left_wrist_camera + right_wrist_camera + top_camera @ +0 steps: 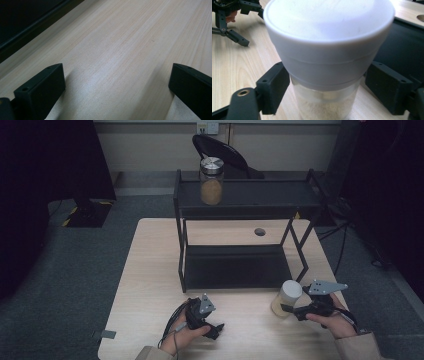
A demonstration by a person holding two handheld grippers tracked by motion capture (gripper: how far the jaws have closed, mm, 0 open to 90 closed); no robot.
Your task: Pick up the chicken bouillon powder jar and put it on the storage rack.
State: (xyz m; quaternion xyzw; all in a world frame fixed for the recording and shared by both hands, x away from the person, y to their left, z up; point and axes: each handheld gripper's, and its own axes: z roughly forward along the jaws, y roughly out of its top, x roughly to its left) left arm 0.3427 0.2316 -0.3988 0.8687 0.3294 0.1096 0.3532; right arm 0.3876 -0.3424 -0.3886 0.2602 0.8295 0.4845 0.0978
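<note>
White-lidded jar [329, 57] stands on the counter [150, 270] just in front of the black rack [235, 265]. My right gripper [292, 309] has its jaws pressed on the jar's glass body. My left gripper [212, 327], left of the jar, has jaws wide apart, empty.

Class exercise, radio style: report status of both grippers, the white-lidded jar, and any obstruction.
Left gripper open, nothing between jaws. Right gripper shut on white-lidded jar, upright on table. Black rack just beyond the jar.

What I can't make out

My right claw [323, 97] hides the jar's [327, 100] sides; its base is cut off below.
</note>
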